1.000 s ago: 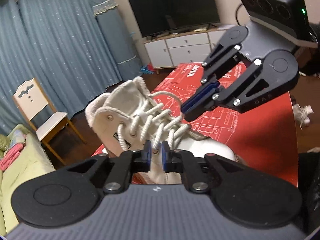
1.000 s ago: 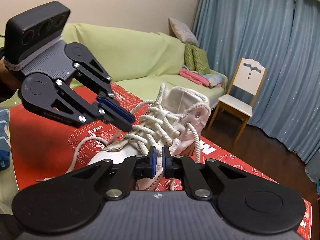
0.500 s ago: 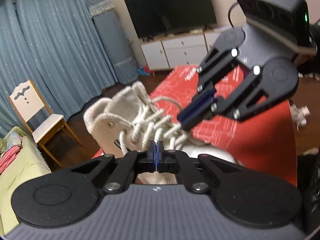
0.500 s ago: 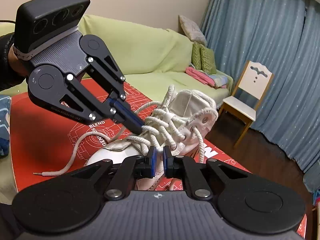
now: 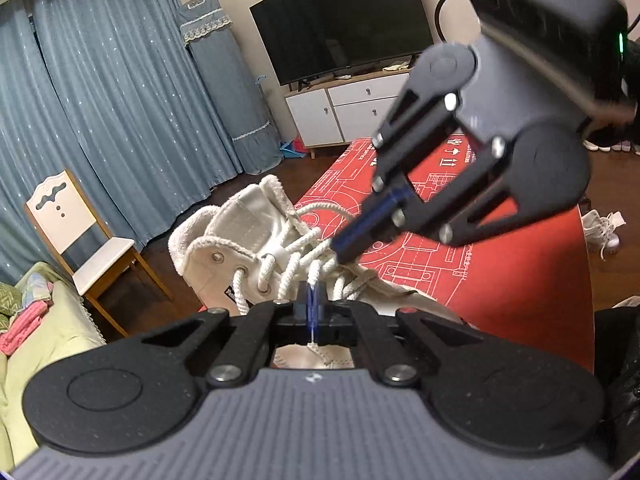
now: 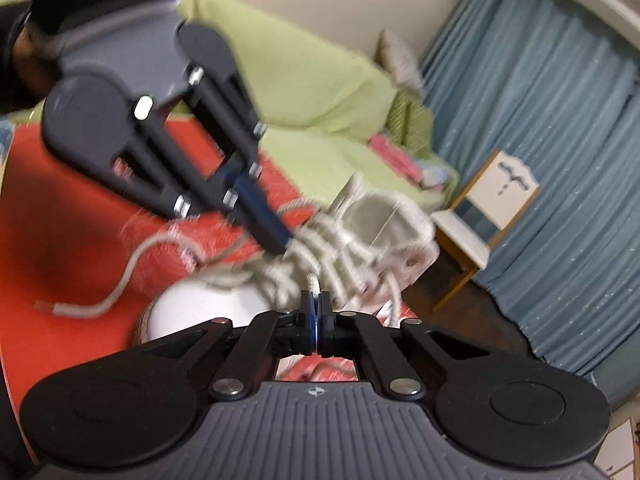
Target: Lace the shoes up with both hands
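A cream high-top shoe [image 5: 224, 248] with thick white laces lies on a red printed board [image 5: 520, 292]. In the left wrist view my left gripper [image 5: 312, 294] is shut on a lace strand [image 5: 313, 276] over the shoe's lower eyelets, and a frayed bit shows behind the pads. My right gripper [image 5: 340, 250] reaches in from the upper right, its tip in the crossed laces. The right wrist view is blurred: my right gripper [image 6: 318, 300] has its jaws closing tight on a lace strand [image 6: 313, 280], and my left gripper [image 6: 285, 240] touches the laces of the shoe [image 6: 384, 220]. A loose lace end [image 6: 92, 308] trails on the board.
A wooden chair [image 5: 80, 240] stands by blue curtains [image 5: 120, 100] beyond the board's edge. A television [image 5: 340, 20] sits on a white cabinet [image 5: 348, 112]. A green-covered sofa [image 6: 320, 92] is behind the board. Another white shoe [image 5: 600, 232] lies on the floor at right.
Both grippers went from slightly open to shut on lace strands, the left first, then the right. The right gripper moved in closer to the laces and rolled; its view is now blurred.
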Demonstrator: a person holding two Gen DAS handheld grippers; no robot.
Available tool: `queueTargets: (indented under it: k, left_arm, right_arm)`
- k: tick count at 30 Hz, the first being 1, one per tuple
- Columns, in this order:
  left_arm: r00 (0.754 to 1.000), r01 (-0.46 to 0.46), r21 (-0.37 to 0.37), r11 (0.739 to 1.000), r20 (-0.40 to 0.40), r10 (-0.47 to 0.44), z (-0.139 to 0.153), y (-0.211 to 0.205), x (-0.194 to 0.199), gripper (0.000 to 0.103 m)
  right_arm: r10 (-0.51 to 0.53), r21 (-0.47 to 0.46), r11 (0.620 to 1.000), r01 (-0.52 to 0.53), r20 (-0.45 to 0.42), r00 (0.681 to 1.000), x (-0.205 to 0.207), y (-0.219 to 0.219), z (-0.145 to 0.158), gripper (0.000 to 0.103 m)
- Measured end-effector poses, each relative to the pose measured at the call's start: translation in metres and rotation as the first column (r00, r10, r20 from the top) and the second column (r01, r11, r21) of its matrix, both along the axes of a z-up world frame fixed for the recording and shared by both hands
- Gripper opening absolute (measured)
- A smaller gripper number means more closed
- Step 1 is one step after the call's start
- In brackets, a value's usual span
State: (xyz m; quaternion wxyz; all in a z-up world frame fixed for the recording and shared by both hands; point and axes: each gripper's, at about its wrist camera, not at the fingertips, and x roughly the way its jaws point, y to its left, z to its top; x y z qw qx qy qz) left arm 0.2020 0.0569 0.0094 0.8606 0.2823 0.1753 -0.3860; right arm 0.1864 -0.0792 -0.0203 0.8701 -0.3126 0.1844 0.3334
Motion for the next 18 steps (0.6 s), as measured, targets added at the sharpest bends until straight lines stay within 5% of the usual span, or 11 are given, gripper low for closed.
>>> queueTargets:
  k: [4, 11, 18]
  left_arm:
    - [1.0, -0.014, 0.013, 1.0, 0.013, 0.014, 0.0, 0.0, -0.003, 0.0]
    - [0.999, -0.017, 0.044, 0.999, 0.049, 0.015, -0.002, -0.001, -0.005, 0.003]
    - [0.999, -0.018, 0.076, 0.997, 0.046, 0.014, -0.008, -0.006, -0.001, 0.005]
  right_arm:
    - [-0.011, 0.118, 0.993, 0.009, 0.019, 1.0, -0.001, -0.006, 0.015, 0.0]
    - [-0.017, 0.026, 0.999, 0.018, -0.046, 0.999, 0.007, -0.011, 0.002, 0.011]
    - [-0.012, 0.015, 1.0, 0.012, -0.028, 1.0, 0.011, -0.004, -0.005, 0.011]
